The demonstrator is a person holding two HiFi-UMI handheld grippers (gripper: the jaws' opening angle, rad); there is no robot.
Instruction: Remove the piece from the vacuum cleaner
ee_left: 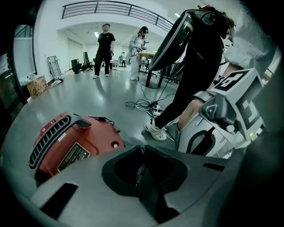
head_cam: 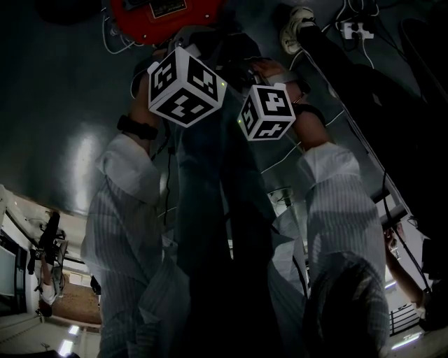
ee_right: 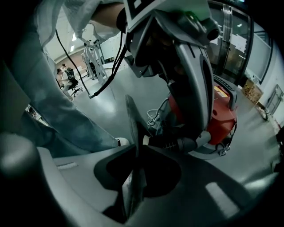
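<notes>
At the top edge of the head view: one red vacuum cleaner, cut off by the frame, its near side hidden behind two marker cubes. Both grippers' fingers are hidden there by the cubes and by two striped sleeves; the scene is dim.

Left gripper: one. Fingers closed together, nothing between them; vacuum cleaner at frame left.

Right gripper: one. Fingers pressed into a thin blade, holding nothing.

Hose piece: one, black and ribbed with a pale collar, at the centre of the right gripper view, just beside the vacuum cleaner's base. Its join is covered by the left gripper's housing, so attached or free cannot be told.

People: two standing far off, upper left of the left gripper view. One white shoe sits nearer the centre.

Cables: one tangle.

Surface: glossy grey floor.

Room: large hall, with a railed balcony along the top.
</notes>
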